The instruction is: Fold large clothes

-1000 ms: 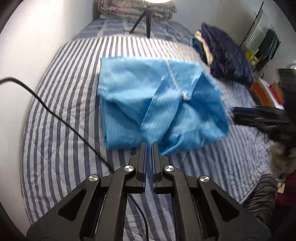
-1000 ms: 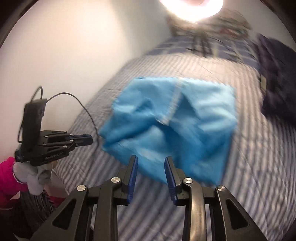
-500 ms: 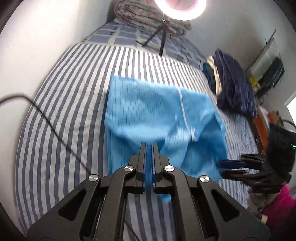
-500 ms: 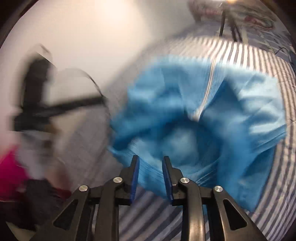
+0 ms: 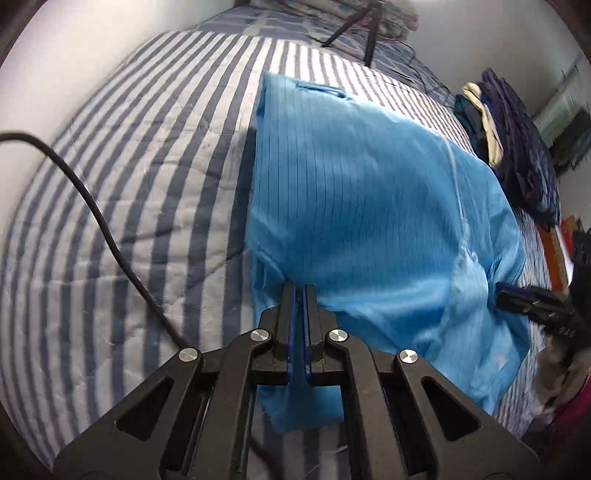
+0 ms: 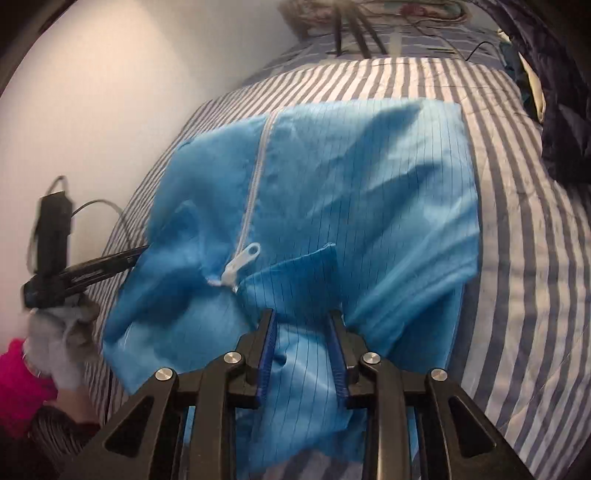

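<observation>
A large light-blue zip-front garment (image 5: 369,206) lies partly folded on the striped bed (image 5: 147,184). My left gripper (image 5: 299,290) is shut on its near left edge, and blue cloth hangs below the fingers. In the right wrist view the garment (image 6: 369,177) shows its white zipper pull (image 6: 243,262). There my right gripper (image 6: 303,317) holds a thick bunch of the near edge between its blue pads. The left gripper (image 6: 136,254) shows at the cloth's left border, and the right gripper (image 5: 498,295) at the cloth's right side.
A black cable (image 5: 96,214) crosses the bed on the left. Dark piled clothes (image 5: 517,147) sit at the right edge of the bed, a tripod (image 5: 369,29) stands at the far end, and a white wall runs along the left. A gloved hand (image 6: 62,332) with a pink sleeve holds the left gripper.
Both grippers have come down and forward over the bed with the garment's near edge. The cloth now fills more of both views and lies flatter.
</observation>
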A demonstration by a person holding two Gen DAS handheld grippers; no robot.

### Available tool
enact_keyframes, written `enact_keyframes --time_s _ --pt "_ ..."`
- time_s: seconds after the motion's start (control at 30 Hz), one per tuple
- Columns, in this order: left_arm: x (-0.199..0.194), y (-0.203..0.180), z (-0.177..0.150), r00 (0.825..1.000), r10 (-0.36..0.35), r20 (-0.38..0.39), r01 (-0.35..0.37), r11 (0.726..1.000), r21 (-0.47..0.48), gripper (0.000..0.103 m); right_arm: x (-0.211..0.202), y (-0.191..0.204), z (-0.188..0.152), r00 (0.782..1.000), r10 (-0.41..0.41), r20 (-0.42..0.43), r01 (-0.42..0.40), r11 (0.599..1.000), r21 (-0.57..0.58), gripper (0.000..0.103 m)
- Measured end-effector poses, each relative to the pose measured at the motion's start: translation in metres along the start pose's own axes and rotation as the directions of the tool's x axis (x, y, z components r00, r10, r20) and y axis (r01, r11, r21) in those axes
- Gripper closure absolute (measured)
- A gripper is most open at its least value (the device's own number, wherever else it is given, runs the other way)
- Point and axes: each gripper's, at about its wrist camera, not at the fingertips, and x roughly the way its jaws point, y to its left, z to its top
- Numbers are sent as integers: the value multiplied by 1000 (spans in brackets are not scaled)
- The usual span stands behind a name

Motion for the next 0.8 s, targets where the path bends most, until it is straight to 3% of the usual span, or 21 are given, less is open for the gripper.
enact_keyframes --time_s 0.1,0.17,0.27,0.37,0.5,0.67,0.8 --pt "-22 4 9 998 -18 53 18 1000 3 102 -33 -4 2 993 105 58 -105 994 1 73" --pt "-36 3 18 995 -16 99 16 1000 5 102 -58 -13 9 984 119 136 -121 993 8 73" --pt "-45 -2 44 989 -24 148 24 1000 1 102 -78 -26 33 975 43 219 -46 999 7 71" --pt "-37 -16 68 986 -15 168 10 999 32 102 -66 -38 62 970 -6 245 3 1000 10 71" --pt "-8 -26 91 988 1 152 -9 999 53 102 -29 -49 77 973 -121 198 113 992 50 72" --pt "52 -13 93 994 91 58 -95 992 77 101 9 -61 40 986 -119 114 113 992 62 73" --pt "45 -7 93 993 87 85 -93 992 82 99 -3 -61 39 990 -104 94 103 994 21 74"
